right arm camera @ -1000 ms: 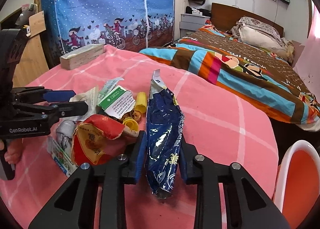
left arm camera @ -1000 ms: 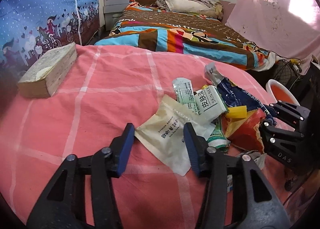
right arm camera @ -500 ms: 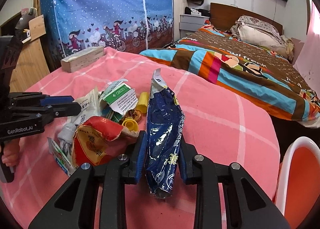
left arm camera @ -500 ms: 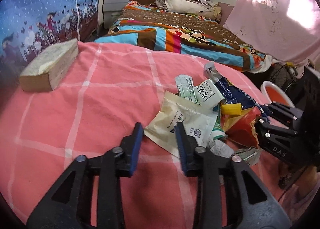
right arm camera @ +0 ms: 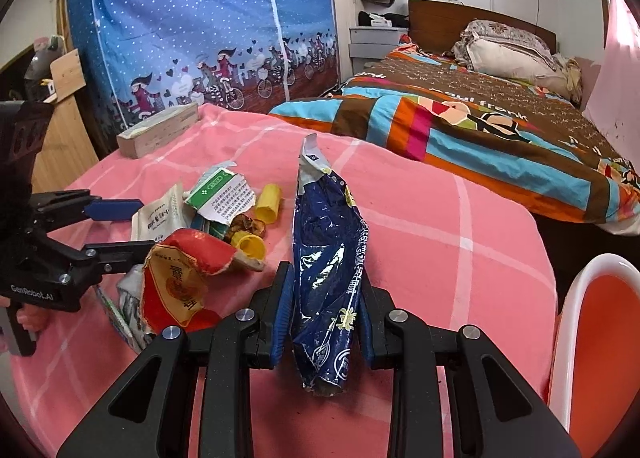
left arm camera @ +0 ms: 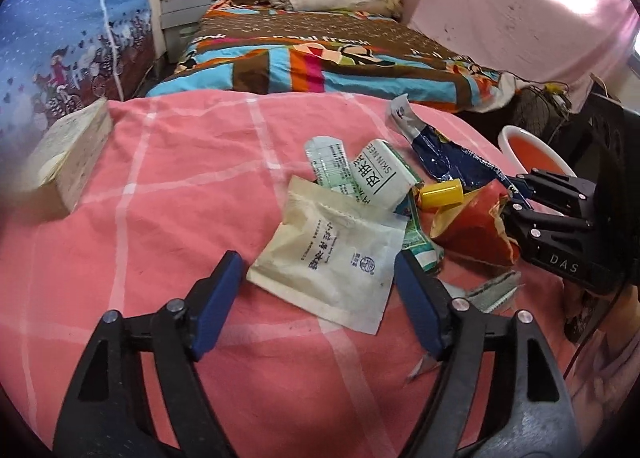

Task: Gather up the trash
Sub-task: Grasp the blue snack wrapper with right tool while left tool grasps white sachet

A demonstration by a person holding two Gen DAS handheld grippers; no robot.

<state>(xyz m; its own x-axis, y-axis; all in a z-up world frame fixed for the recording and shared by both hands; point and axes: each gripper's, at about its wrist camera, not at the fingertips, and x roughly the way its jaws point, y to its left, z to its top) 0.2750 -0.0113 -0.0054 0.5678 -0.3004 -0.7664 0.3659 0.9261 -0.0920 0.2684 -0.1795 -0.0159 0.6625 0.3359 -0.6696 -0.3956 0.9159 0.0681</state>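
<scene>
Pink-clothed counter (left arm camera: 168, 186): right claw (right arm camera: 325, 308) clamps blue wrapper (right arm camera: 330, 258); left claw (left arm camera: 316, 310) opening, empty, straddling beige sachet (left arm camera: 332, 262). Risk: flat sachet slips the pads.

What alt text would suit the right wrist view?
The right claw grips a blue wrapper above a pink cloth. A litter pile lies left of it, an orange bin to the right.
</scene>
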